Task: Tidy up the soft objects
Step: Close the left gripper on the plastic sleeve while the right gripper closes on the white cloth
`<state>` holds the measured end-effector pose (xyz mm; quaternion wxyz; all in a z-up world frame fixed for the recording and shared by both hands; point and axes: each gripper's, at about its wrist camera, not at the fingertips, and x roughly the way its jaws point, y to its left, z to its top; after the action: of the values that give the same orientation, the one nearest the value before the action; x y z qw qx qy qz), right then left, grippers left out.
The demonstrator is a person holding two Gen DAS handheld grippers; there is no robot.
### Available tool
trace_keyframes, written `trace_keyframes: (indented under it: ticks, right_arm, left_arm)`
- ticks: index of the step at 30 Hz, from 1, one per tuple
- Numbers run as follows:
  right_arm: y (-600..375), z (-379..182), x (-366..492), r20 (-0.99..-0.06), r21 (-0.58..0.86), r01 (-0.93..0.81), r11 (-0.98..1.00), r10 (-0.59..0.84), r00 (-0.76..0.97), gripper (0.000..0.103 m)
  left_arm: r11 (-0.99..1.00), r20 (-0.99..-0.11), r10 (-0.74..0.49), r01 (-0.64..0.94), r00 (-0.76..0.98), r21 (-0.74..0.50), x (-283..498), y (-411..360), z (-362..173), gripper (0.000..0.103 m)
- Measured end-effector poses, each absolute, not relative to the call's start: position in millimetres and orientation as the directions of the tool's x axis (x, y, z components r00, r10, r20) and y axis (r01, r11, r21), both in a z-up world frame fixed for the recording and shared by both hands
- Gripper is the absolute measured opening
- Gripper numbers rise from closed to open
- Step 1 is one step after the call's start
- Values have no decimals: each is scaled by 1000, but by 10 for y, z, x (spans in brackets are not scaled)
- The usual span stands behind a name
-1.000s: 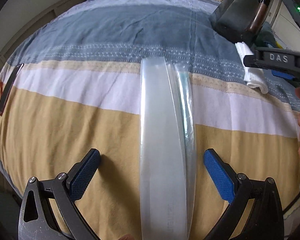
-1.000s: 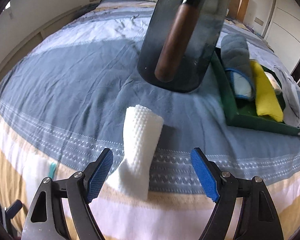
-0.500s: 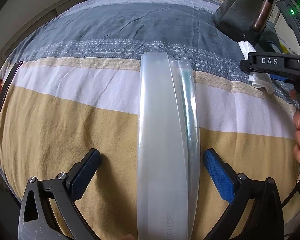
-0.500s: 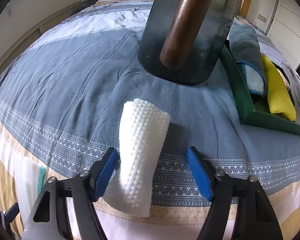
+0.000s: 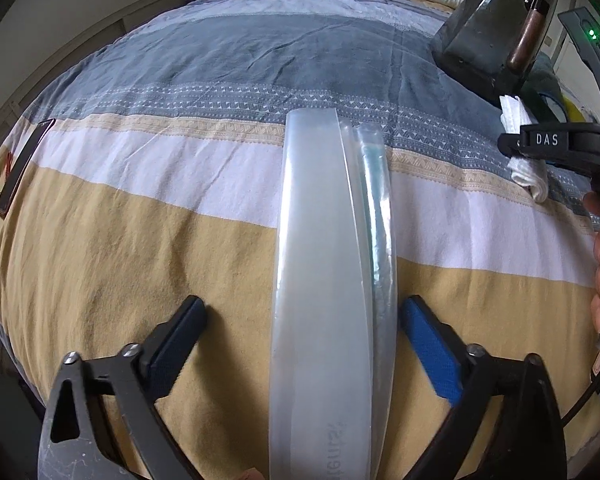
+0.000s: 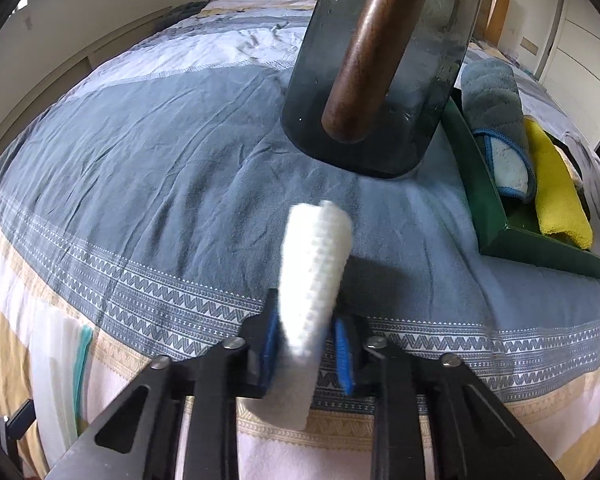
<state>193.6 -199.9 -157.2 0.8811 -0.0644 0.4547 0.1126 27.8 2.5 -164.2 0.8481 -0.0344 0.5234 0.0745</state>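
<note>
Two claws: right claw (image 6: 306, 340) closing on white cloth (image 6: 314, 264), left claw (image 5: 300, 332) closing round plastic bags (image 5: 324, 280).

White cloth roll (image 6: 314, 268) motion-blurred; glass jar (image 6: 380, 64) top cut off.

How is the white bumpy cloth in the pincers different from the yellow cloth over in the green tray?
The white cloth is bumpy-textured and pinched in the closing right gripper; the yellow cloth looks smoother and lies untouched. The white one is outside the green tray, the yellow one in it. Both are folded or rolled soft cloths.
</note>
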Motion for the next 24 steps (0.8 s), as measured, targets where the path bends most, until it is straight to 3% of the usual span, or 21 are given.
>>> trace_keyframes:
  ticks: [3, 5, 6, 15, 24]
  right_arm:
    - [-2021, -1555, 1913, -814, -1, -270, 963, 156, 559, 13]
    - [-2047, -1530, 1891, -810, 10, -280, 960, 172, 561, 11]
    - [-2060, -1519, 1879, -808, 18, -283, 959, 181, 561, 11]
    - [-2162, -1415, 1700, -800, 44, -341, 939, 238, 551, 11]
    - [-2313, -1260, 1438, -789, 15, -356, 934, 230, 570, 10]
  left_arm:
    - [989, -884, 81, -147, 460, 14, 261, -19, -1580, 53]
    - [991, -881, 76, -133, 467, 15, 269, -54, -1541, 35]
    - [992, -880, 72, -128, 469, 13, 274, -62, -1524, 31]
    - [991, -882, 64, -132, 466, 2, 283, -46, -1446, 15]
    - [994, -881, 51, -109, 471, -1, 246, -141, -1333, 11]
